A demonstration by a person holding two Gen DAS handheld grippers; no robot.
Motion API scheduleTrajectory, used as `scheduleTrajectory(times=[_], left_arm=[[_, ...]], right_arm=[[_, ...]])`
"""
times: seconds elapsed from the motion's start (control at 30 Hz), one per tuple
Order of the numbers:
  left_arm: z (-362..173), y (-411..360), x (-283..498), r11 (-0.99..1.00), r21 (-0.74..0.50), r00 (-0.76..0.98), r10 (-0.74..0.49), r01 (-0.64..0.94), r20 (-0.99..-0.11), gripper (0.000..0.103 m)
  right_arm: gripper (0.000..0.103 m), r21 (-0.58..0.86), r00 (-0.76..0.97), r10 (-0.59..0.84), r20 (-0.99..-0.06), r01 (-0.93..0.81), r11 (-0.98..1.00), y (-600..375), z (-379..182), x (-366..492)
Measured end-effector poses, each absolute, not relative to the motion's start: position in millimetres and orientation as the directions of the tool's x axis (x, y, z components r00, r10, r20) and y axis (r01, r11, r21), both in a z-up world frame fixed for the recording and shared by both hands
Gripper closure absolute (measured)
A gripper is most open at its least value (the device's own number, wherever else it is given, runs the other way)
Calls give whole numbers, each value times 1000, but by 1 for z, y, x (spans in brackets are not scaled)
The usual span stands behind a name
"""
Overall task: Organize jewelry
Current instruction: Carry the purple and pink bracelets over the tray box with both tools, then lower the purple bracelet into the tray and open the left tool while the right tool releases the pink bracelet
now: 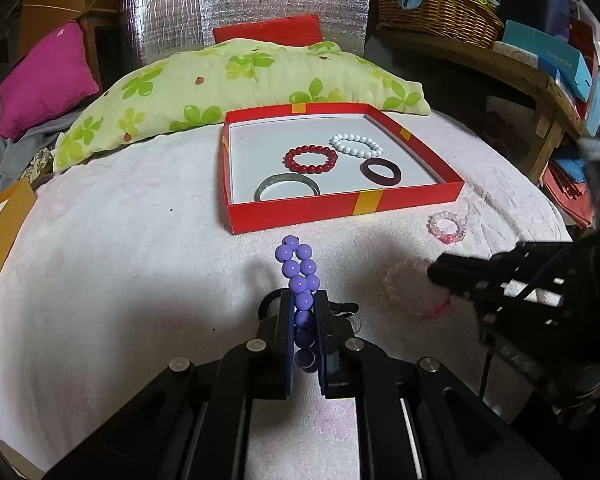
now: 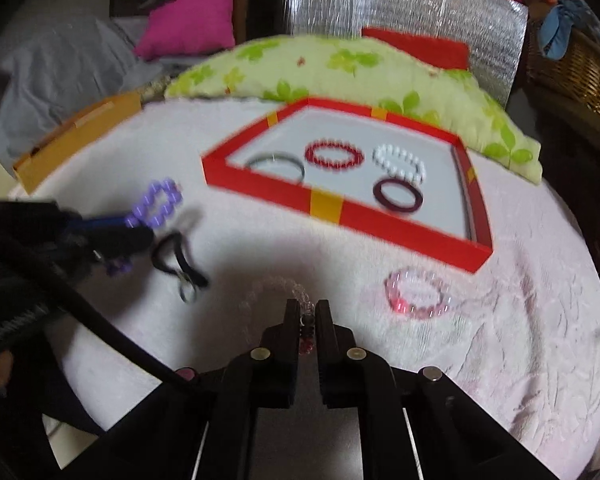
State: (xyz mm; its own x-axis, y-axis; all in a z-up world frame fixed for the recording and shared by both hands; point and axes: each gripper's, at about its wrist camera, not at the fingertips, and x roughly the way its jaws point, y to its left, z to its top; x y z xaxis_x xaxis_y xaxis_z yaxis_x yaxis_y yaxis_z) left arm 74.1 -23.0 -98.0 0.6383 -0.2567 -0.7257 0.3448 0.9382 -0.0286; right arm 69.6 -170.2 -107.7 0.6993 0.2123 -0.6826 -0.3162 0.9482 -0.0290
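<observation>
My left gripper (image 1: 305,300) is shut on a purple bead bracelet (image 1: 299,270) and holds it upright above the white cloth, in front of the red box (image 1: 340,210). The box holds a red bead bracelet (image 1: 311,159), a white bead bracelet (image 1: 356,145), a dark red bangle (image 1: 381,171) and a grey-green bangle (image 1: 287,188). My right gripper (image 2: 308,310) is shut on a clear pale pink bead bracelet (image 2: 278,286), which also shows in the left wrist view (image 1: 404,290). A small pink bead bracelet (image 1: 447,227) lies on the cloth right of the box.
A black cord with a ring (image 2: 178,264) lies on the cloth by the left gripper. A green flowered pillow (image 1: 236,80) lies behind the box. An orange box (image 2: 76,136) sits at the left edge. A wooden shelf with a wicker basket (image 1: 436,12) stands at right.
</observation>
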Motion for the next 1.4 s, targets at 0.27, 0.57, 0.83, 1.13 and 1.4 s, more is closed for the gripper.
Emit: scheduleTrajectory(times=[0.27, 0.57, 0.83, 1.13, 1.4], left_arm=[[-98, -23, 74, 938, -32, 634, -258, 344, -729, 93], [-92, -25, 75, 934, -28, 639, -265, 355, -723, 93], [-59, -26, 95, 923, -67, 654, -318, 378, -686, 93], [-24, -38, 143, 923, 4, 711, -293, 384, -639, 93], [-18, -49, 194, 918, -64, 695, -340, 391, -633, 93]], right_arm=[[95, 95, 768, 266, -582, -261, 961, -192, -82, 69], [95, 187, 800, 287, -527, -220, 957, -213, -67, 69], [95, 272, 806, 303, -509, -183, 945, -234, -52, 84], [95, 392, 809, 351, -471, -164, 905, -256, -37, 100], [95, 458, 811, 372, -451, -148, 877, -275, -22, 148]])
